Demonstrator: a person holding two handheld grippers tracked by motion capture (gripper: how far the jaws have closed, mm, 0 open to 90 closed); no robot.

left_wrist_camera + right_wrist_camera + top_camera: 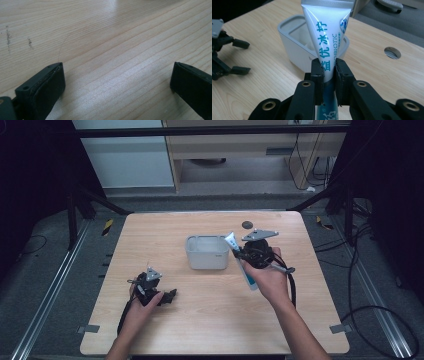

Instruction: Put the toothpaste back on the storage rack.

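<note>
Pinching tube (327,37) between right gripper (329,71) pads, beside box (294,42)

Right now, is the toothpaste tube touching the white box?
Cannot tell. In the right gripper view the toothpaste tube, clamped by the right gripper, overlaps the white box; no contact or gap shows plainly.

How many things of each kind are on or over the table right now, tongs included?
Tongs: 2, left tongs open, right tongs shut on the tube
Toothpaste tube: 1
White plastic bin: 1
Total: 4
</note>
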